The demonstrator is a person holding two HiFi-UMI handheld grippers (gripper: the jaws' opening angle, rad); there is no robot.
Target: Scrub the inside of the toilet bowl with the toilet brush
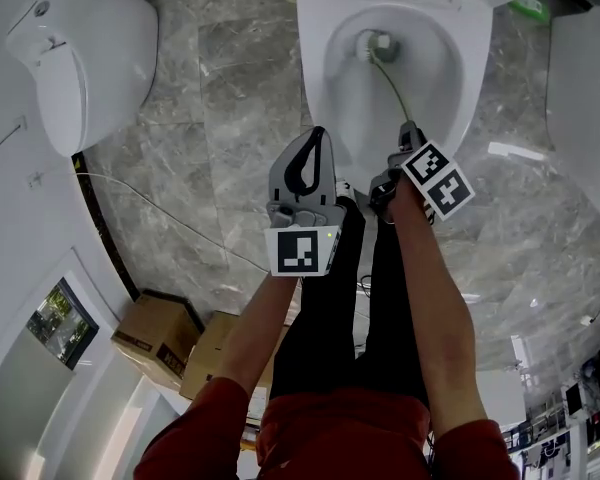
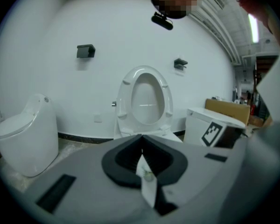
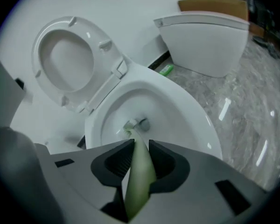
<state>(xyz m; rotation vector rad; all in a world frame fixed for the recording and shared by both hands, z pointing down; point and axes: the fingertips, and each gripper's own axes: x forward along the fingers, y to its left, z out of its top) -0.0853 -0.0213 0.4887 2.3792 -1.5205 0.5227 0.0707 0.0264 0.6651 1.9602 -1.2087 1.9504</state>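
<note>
The white toilet bowl point(image 1: 325, 28) stands open at the top of the head view, its seat and lid point(image 3: 65, 59) raised. My right gripper point(image 1: 408, 133) is shut on the pale green handle point(image 3: 139, 171) of the toilet brush. The brush head point(image 1: 370, 46) sits deep in the bowl by the drain point(image 3: 143, 123). The handle runs out between the jaws of the right gripper point(image 3: 141, 143) and down into the bowl. My left gripper point(image 1: 318, 133) hovers in front of the bowl's near rim, shut, with no task object in it. The left gripper point(image 2: 141, 136) looks level at the raised seat point(image 2: 145, 97).
A second white toilet point(image 1: 90, 58) stands at the left and a third point(image 1: 590, 88) at the right. Cardboard boxes point(image 1: 160, 333) sit by the left wall. A thin cable point(image 1: 170, 218) crosses the marble floor. The person's black-trousered legs point(image 1: 350, 298) stand just before the bowl.
</note>
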